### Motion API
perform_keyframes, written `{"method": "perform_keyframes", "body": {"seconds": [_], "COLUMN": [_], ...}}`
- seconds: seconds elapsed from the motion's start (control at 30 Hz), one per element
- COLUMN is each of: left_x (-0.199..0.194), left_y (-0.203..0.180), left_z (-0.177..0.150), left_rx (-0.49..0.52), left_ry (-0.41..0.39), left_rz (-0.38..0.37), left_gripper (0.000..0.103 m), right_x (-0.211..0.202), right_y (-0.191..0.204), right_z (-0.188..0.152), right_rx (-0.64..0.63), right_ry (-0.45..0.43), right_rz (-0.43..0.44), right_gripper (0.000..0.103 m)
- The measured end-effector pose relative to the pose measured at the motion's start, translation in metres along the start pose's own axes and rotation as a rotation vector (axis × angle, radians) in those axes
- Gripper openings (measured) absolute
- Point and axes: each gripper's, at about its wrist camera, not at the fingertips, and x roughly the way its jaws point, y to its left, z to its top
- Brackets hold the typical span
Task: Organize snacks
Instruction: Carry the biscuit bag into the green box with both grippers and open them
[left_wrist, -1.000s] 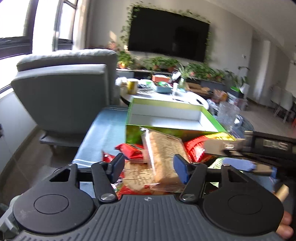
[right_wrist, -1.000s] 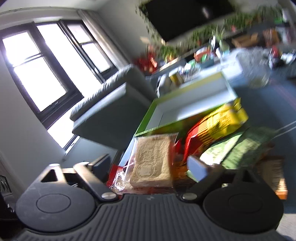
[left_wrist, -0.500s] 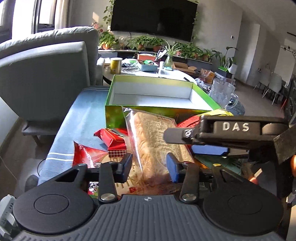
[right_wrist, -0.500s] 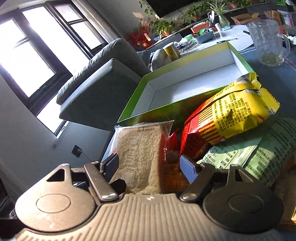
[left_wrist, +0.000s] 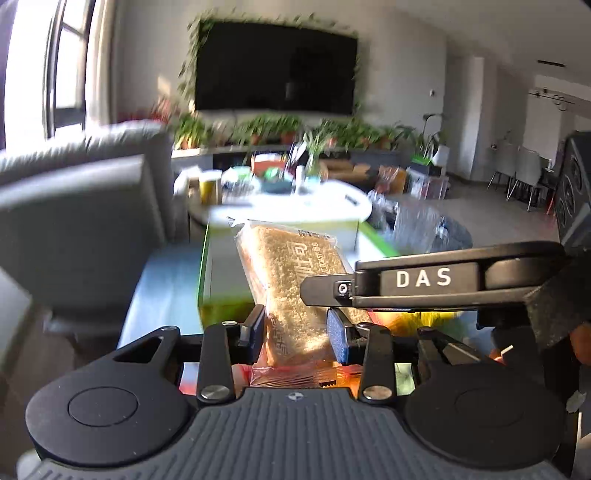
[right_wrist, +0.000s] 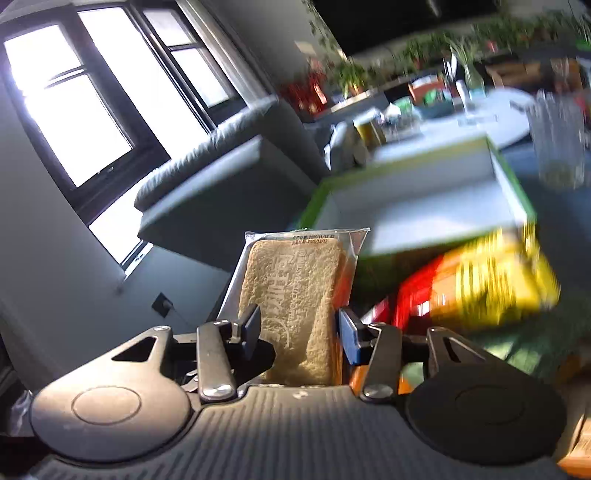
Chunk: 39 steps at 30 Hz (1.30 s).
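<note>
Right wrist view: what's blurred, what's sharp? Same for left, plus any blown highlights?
Right wrist view: the toast packet and right gripper are sharp; the yellow chip bag, green box and room smear with motion; the window is blown out. Left wrist view: the packet between the left gripper fingers is sharp, the background blurred, the white table overexposed.

Bread pack (right_wrist: 295, 295) tan, clear wrap, white print; box (right_wrist: 417, 206) green outside, white inside; bag (right_wrist: 480, 284) yellow-red.
</note>
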Motion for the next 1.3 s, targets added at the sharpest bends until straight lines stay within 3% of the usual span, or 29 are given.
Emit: {"method": "perform_keyframes", "body": {"seconds": [0.13, 0.3, 0.63, 0.87, 1.03, 1.2, 1.3], "left_x": [0.023, 0.066, 0.131, 0.17, 0.169, 0.145, 0.124], "left_y": [0.012, 0.03, 0.06, 0.072, 0.071, 0.072, 0.073], "left_z": [0.03, 0.05, 0.051, 0.028, 0.014, 0.021, 0.027], "left_rx": [-0.005, -0.021, -0.016, -0.029, 0.032, 0.01, -0.006], "left_ry": [-0.023, 0.022, 0.075, 0.173, 0.204, 0.168, 0.118], "left_rz": [-0.004, -0.008, 0.004, 0.017, 0.035, 0.047, 0.078], "left_gripper": [0.034, 0.035, 0.035, 0.036, 0.035, 0.036, 0.045], "right_x": [0.006, 0.034, 0.091, 0.125, 0.142, 0.134, 0.118], "right_y": [0.005, -0.011, -0.03, -0.038, -0.043, -0.04, -0.037], "right_z": [0.037, 0.064, 0.079, 0.07, 0.058, 0.056, 0.061], "right_rx": [-0.017, 0.053, 0.09, 0.071, 0.083, 0.069, 0.07], "right_ry": [-0.046, -0.049, -0.023, 0.059, 0.152, 0.143, 0.109], "right_rz": [-0.005, -0.001, -0.027, -0.083, -0.107, -0.101, -0.104], "right_gripper": [0.067, 0.067, 0.067, 0.067, 0.067, 0.068, 0.068]}}
